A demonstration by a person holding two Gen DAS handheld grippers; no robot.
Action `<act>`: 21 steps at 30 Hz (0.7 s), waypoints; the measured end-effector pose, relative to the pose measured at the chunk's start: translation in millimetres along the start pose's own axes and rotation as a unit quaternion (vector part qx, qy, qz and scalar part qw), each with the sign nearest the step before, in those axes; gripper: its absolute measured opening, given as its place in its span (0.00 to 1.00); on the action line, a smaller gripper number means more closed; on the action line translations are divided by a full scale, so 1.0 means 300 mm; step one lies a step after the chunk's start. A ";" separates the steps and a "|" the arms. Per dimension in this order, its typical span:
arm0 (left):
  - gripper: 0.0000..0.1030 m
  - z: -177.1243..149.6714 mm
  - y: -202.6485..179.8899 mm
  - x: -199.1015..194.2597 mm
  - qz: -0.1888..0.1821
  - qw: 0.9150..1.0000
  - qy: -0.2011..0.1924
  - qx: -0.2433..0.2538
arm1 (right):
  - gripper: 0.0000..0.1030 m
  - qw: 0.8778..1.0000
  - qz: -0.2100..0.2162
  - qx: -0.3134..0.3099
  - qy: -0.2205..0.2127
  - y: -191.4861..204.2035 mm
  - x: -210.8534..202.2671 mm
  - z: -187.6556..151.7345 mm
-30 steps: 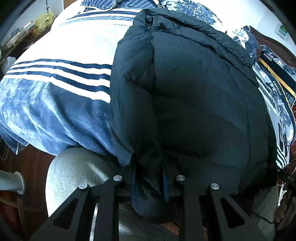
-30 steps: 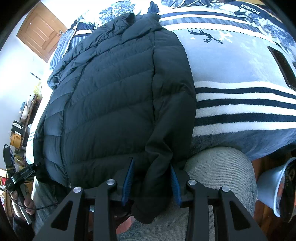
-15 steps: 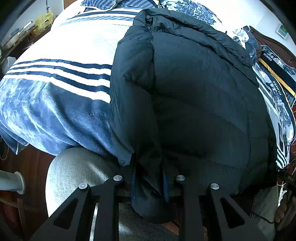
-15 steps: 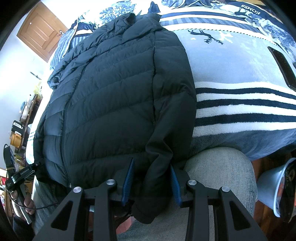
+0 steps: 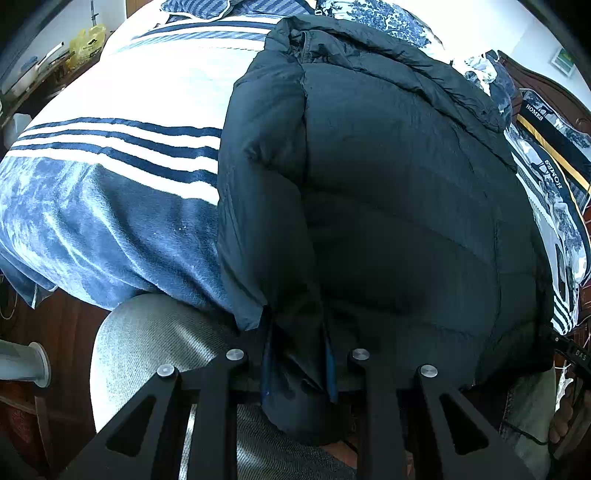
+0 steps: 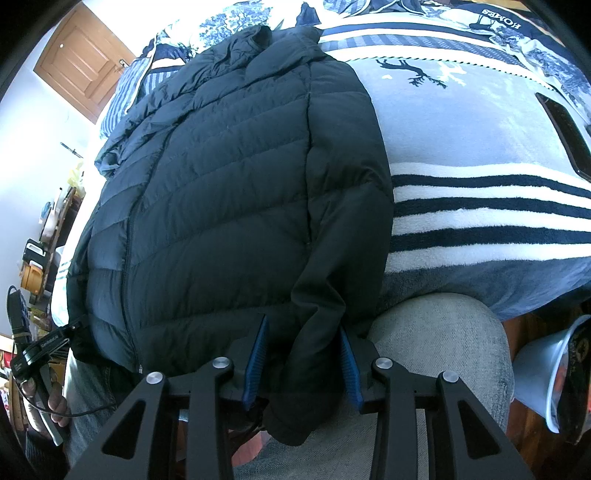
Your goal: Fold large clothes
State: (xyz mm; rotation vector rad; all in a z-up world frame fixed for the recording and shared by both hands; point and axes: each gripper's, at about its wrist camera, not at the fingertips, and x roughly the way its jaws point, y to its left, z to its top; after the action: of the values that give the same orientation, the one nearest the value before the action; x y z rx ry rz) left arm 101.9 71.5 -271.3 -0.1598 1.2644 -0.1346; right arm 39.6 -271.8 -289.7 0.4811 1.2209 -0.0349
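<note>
Nothing has moved since the earlier frames: both tongs and the garment sit exactly as they did a second ago.

Nearest the left wrist camera, the left tongs (image 5: 297, 363) are closed on a bunched fold at the hem of the dark puffer jacket (image 5: 388, 206), with the fabric pinched between the blue-lined pads (image 5: 330, 365). In the right wrist view, the right tongs (image 6: 303, 360) grip the hem at the jacket's other bottom corner (image 6: 229, 221), a thick wad of cloth filling the gap between the blue pads (image 6: 255, 360). Below both pairs of tongs lie the person's legs in grey trousers (image 6: 443, 354).

Beyond the tongs the jacket lies flat along the bed, hem toward the cameras and collar at the far end, its sleeves folded in along the sides. It rests on a fleece blanket (image 5: 110, 177) of blue and white with dark stripes, which covers the bed on either side. A dark phone (image 6: 565, 136) lies on the blanket well to the right of the jacket. Farther off, patterned pillows (image 5: 384, 18) sit past the collar, and a wooden door (image 6: 85, 62) stands in the far wall.
</note>
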 end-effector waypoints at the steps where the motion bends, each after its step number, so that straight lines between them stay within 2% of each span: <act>1: 0.22 0.000 0.000 0.000 0.000 1.000 0.000 0.000 | 0.39 1.000 0.000 0.000 0.000 0.001 0.000 0.000; 16: 0.22 0.003 -0.010 -0.003 0.002 1.000 -0.005 0.003 | 0.38 1.000 0.001 -0.003 0.003 0.013 0.003 -0.004; 17: 0.21 0.002 -0.010 -0.003 0.003 1.000 -0.007 0.005 | 0.36 1.000 -0.003 -0.008 0.003 0.017 0.002 -0.004; 19: 0.14 -0.002 -0.013 -0.008 0.004 1.000 -0.012 0.009 | 0.19 1.000 -0.006 -0.015 0.001 0.026 0.002 -0.001; 21: 0.09 -0.001 -0.008 -0.018 0.002 1.000 -0.017 0.008 | 0.12 1.000 -0.006 -0.019 0.004 0.030 0.000 -0.002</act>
State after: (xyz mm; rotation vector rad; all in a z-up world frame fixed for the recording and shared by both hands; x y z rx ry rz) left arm 100.0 70.0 -265.8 -0.1457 1.2301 -0.1372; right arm 41.6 -263.4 -286.9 0.4404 1.2295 -0.0204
